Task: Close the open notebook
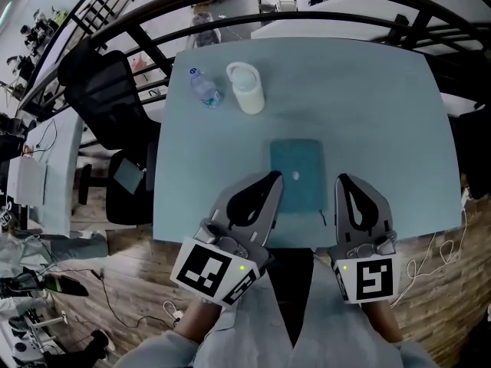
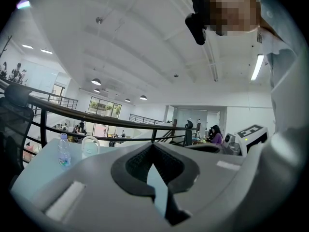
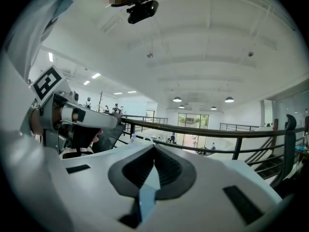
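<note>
The right gripper (image 1: 343, 179) has its jaws pressed together with nothing between them; its own view shows the dark pads meeting at the tip with only the railing and ceiling beyond. The left gripper (image 1: 276, 177) is likewise closed and empty. Both are held roughly level by the near edge of the table (image 1: 368, 98); in the head view the left tip overlaps the notebook's near left corner and the right tip sits just beside its right edge. The notebook (image 1: 298, 167) lies flat on the table between them, teal cover up and seemingly already shut, though from this steep angle I cannot rule out a single open leaf; on that reading the task looks done or nearly so. It should handle as a light, thin thing with a cover that flexes rather than lifts whole. Its edge lies flush to the table and offers little to pinch, so the free long edge opposite the spine is the likeliest hold, or a flat push on the cover. Farther back a water bottle (image 1: 205, 88) and a white mug (image 1: 247, 87) stand near the far left corner; an office chair (image 1: 100, 90) sits beyond the table's left edge.
</note>
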Motion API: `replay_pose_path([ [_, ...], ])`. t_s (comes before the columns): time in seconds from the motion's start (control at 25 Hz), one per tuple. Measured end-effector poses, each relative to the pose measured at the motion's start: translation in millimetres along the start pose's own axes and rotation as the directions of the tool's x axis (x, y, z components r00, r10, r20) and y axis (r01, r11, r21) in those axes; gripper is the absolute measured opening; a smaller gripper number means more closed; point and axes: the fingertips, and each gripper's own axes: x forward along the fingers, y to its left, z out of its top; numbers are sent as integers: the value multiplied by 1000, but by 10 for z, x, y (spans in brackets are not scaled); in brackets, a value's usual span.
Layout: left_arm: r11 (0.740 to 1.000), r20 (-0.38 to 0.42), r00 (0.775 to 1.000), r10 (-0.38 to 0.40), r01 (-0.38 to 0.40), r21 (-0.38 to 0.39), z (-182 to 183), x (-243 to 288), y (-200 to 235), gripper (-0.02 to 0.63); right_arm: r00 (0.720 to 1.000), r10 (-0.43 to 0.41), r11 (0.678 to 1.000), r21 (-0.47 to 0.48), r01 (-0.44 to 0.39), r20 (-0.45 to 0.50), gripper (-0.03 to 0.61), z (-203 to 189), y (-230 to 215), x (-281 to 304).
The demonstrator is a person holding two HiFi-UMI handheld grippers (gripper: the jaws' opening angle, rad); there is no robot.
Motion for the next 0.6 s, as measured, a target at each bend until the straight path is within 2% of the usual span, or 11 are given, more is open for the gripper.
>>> replay_pose_path([
  [0.6, 1000, -1, 1000, 3, -3, -19, -32, -42, -2, 3, 998, 44, 997, -65, -47, -42, 2, -63, 73, -22],
])
